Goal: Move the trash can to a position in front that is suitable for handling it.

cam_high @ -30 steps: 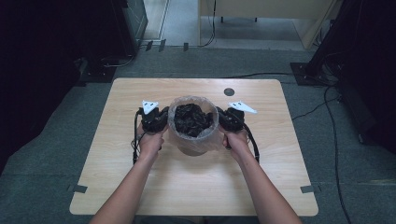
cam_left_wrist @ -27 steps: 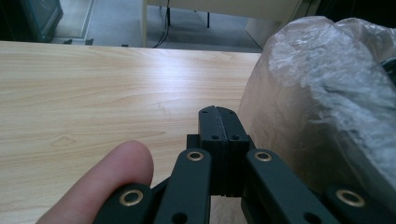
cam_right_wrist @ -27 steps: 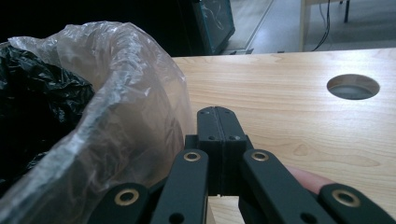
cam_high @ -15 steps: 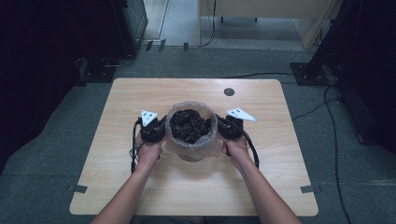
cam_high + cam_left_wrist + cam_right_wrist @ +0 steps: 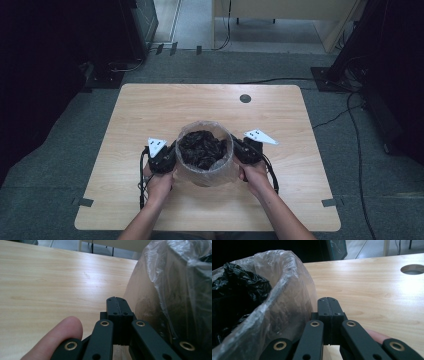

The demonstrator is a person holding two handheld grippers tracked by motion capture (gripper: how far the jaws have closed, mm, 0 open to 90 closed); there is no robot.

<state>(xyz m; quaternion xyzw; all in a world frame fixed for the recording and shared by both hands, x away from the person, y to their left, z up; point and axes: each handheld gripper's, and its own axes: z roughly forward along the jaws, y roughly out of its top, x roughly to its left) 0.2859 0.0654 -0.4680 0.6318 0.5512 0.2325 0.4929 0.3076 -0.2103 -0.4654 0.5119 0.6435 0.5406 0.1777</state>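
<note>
Flanking lined bin [image 5: 205, 155], closed left tool [image 5: 167, 156], right tool [image 5: 241, 150], table [image 5: 150, 107]

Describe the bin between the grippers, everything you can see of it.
The bin is round, open-topped and upright, lined with a clear, crinkled plastic bag folded over its rim. Crumpled black plastic fills it. It stands on the wooden table, toward the near edge and about midway across. The left gripper and right gripper, both with jaws shut, flank it, one against each side; whether they press on its wall is hard to tell. Its own material is hidden under the liner.
</note>
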